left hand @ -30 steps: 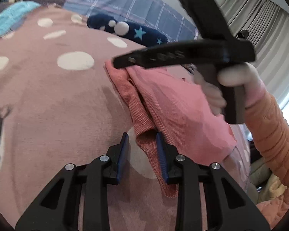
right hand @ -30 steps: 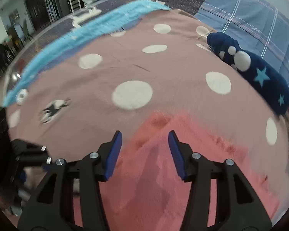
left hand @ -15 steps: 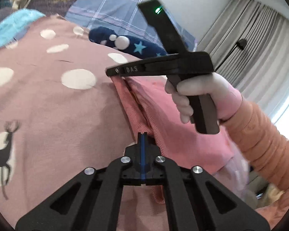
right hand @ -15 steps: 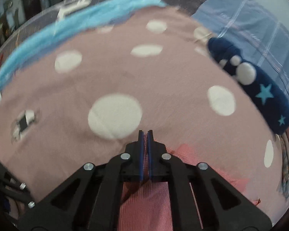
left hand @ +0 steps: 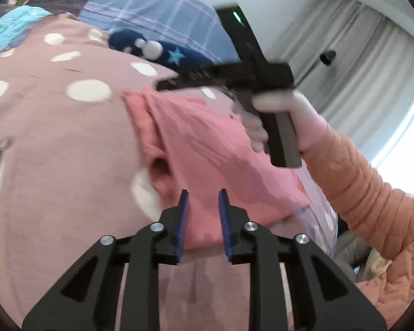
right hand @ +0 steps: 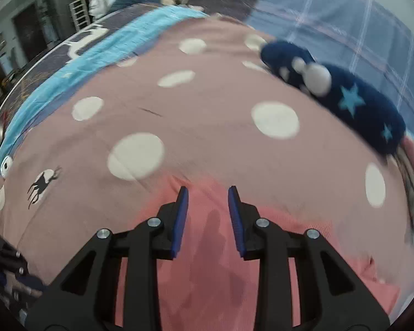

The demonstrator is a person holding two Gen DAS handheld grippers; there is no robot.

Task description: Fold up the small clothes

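One pink garment (left hand: 207, 149) was seen lying on the bed, spread over a mauve blanket (left hand: 55, 143) with white dots and deer prints. Two grippers were in view. The left gripper (left hand: 202, 201) was released, jaws parted, nothing held between them, its tips just over the garment's near edge. The right gripper (right hand: 208, 197) was also released, jaws parted over the garment's far edge (right hand: 207, 248); nothing was clamped. The right gripper's body (left hand: 229, 74) was seen from the left wrist view, held in one hand (left hand: 278, 115) with an orange quilted sleeve (left hand: 372, 207). One navy plush item with stars (right hand: 345, 102) was noted at the blanket's far side, well apart from the garment. One blue checked pillow (right hand: 345, 27) lay behind it.
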